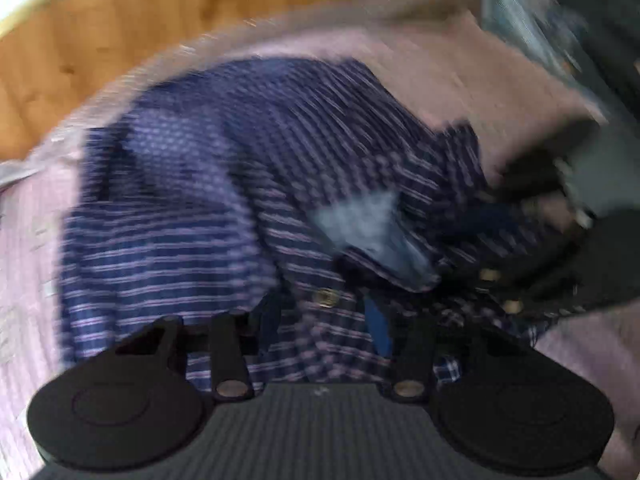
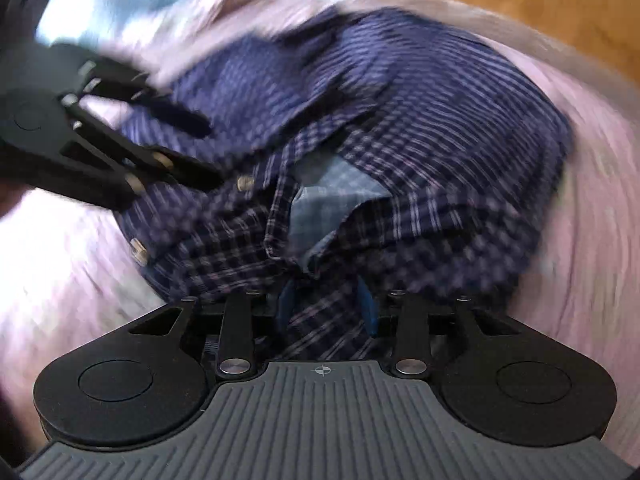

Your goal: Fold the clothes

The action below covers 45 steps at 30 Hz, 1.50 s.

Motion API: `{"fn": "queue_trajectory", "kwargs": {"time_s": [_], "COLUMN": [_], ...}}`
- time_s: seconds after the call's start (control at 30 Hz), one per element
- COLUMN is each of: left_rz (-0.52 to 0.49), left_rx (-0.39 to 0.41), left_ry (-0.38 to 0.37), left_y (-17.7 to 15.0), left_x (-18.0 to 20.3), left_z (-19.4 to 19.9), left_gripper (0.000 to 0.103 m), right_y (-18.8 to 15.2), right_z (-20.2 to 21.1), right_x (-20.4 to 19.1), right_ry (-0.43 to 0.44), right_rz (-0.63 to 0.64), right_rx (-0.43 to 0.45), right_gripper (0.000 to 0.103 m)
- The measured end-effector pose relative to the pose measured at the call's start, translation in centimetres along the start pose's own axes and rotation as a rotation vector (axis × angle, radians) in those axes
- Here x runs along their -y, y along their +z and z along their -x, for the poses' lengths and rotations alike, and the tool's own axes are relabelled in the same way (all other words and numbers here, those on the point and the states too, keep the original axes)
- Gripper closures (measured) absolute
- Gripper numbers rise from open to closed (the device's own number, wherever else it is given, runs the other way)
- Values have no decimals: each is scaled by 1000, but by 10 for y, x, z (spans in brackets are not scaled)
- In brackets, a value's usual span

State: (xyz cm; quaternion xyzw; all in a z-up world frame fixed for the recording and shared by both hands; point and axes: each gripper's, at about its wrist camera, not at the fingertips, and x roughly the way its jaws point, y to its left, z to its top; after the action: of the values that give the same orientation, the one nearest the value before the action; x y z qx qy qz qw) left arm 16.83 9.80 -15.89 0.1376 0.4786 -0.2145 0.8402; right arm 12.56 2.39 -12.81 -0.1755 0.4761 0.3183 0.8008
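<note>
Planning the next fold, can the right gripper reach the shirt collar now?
Probably yes: the collar lies uncovered just ahead of the right gripper, but its jaws grip the shirt, so it must let go first.

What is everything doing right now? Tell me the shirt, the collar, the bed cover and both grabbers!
Plaid shirt: crumpled in a heap on the cover, not folded.
Collar: flipped open, pale lining showing.
Pink bed cover: spread flat under the shirt.
Left gripper: jaws around shirt cloth.
Right gripper: jaws around shirt cloth.
</note>
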Motion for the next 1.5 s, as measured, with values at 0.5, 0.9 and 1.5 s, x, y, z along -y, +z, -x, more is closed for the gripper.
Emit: {"fn": "queue_trajectory", "kwargs": {"time_s": [0.5,0.9,1.5], "left_rz": [34,139,307], "left_rx": [69,29,141], "left_ry": [157,56,-134], "left_y": [2,40,30], "left_x": [13,-18,-49], "left_z": [9,-22,0], "left_gripper": [53,60,80], "right_y": [42,21,65], "right_z": [12,-20,-56], "right_x": [93,-5,58], "right_ry": [44,82,141], "right_rz": [-479,215,-311], "right_rx": [337,-21,126], "right_gripper": [71,70,85]}}
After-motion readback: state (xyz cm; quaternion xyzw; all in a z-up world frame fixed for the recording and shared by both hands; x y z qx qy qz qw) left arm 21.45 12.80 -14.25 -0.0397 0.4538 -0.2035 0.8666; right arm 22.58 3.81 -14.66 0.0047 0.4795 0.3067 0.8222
